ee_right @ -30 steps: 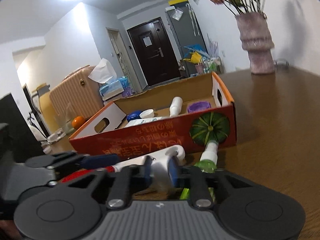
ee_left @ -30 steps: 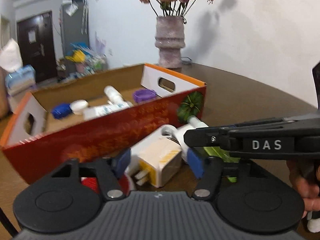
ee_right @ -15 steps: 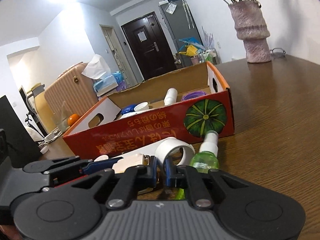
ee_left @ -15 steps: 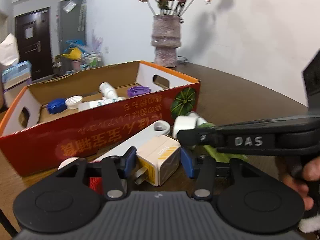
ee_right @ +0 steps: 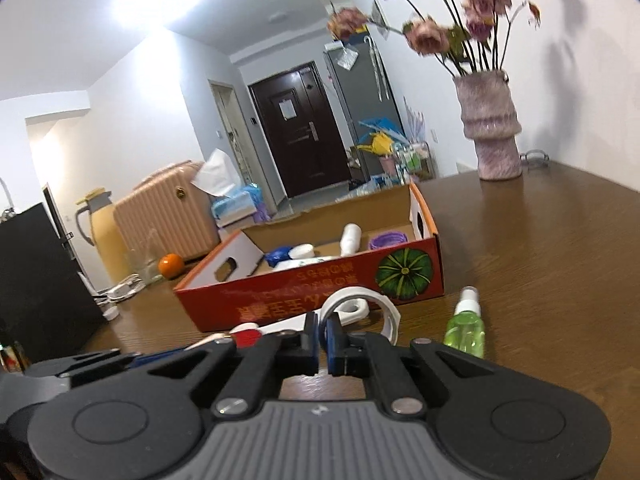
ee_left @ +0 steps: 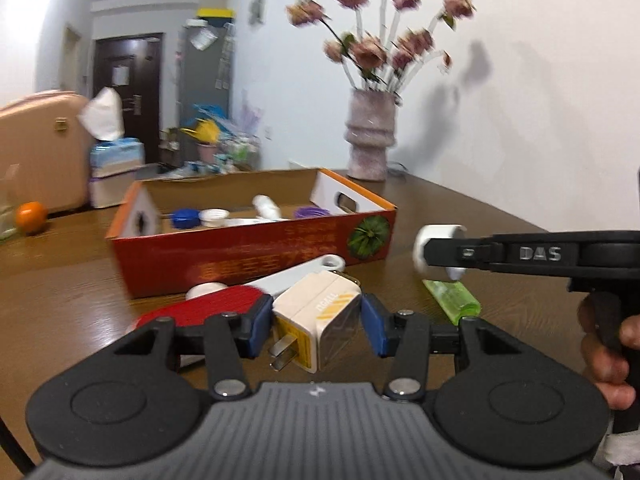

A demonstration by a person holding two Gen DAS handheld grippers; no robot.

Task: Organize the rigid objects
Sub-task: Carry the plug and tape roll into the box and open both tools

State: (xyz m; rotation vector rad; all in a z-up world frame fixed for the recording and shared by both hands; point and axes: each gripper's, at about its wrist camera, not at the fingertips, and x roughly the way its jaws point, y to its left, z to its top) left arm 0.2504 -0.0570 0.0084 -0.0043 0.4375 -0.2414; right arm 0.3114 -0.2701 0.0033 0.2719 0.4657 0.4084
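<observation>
My right gripper (ee_right: pixel 323 338) is shut on the rim of a white ring (ee_right: pixel 386 309) and holds it lifted above the table; the ring also shows in the left wrist view (ee_left: pixel 434 240). My left gripper (ee_left: pixel 315 330) is open around a white and yellow plug adapter (ee_left: pixel 320 316) lying on the table. An open red cardboard box (ee_left: pixel 248 252) holds several caps and a white bottle (ee_left: pixel 266 206). A green spray bottle (ee_right: pixel 466 324) and a red object (ee_left: pixel 224 306) lie in front of the box.
A vase of dried flowers (ee_left: pixel 370 146) stands on the brown table (ee_right: pixel 552 264) behind the box. An orange (ee_left: pixel 31 214) sits at the far left. A white flat tool (ee_left: pixel 300 272) lies against the box front.
My right gripper has lifted the white ring off the table and drawn back. My left gripper has pulled back a little and stays open around the plug adapter.
</observation>
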